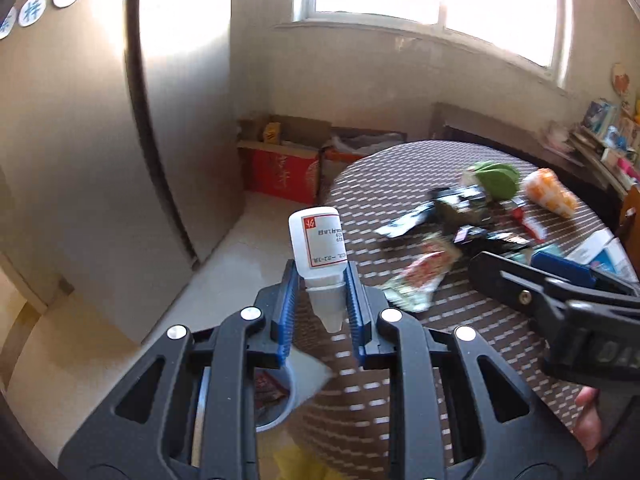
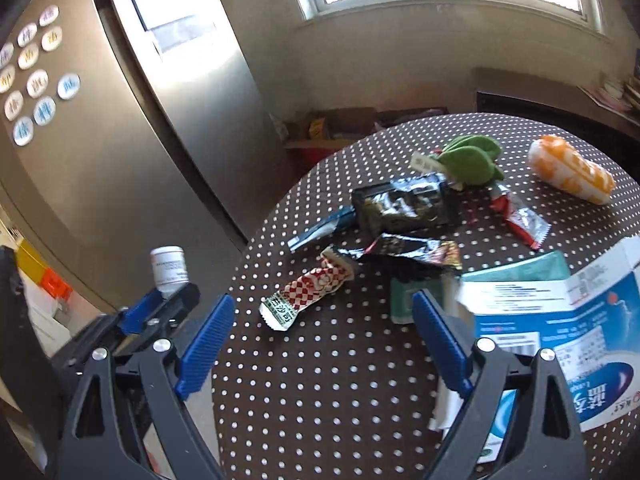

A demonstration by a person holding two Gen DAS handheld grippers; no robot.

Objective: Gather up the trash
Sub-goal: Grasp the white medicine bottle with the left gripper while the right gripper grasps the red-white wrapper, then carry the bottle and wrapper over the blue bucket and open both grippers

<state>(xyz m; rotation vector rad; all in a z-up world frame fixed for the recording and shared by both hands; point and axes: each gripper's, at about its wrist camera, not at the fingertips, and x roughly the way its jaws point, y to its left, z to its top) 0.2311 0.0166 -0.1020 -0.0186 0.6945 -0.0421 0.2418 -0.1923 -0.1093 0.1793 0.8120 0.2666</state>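
The left gripper (image 1: 322, 280) angles downward beyond the near-left edge of the round dotted table (image 2: 320, 380), its blue pads clamped on the neck of one small white bottle (image 1: 318, 242), which stands cap-down between them, its base pointing away from the camera. Directly under it, on the floor, sits one grey bin (image 1: 276, 400) with a red wrapper inside.

The right gripper (image 2: 324, 328) tilts down over the near part of the table, jaws spread wide, nothing between them; a bit of the person's hand (image 1: 590, 420) shows behind it.

On the table: one red-and-white checked wrapper (image 2: 310, 290) nearest, three dark wrappers (image 2: 404, 204) piled mid-table, one red sachet (image 2: 520, 220) to the right, one flattened blue-and-white carton (image 2: 560, 312) near right. At the far side lie one green plush toy (image 2: 472, 158) and one orange-and-white plush toy (image 2: 570, 168).
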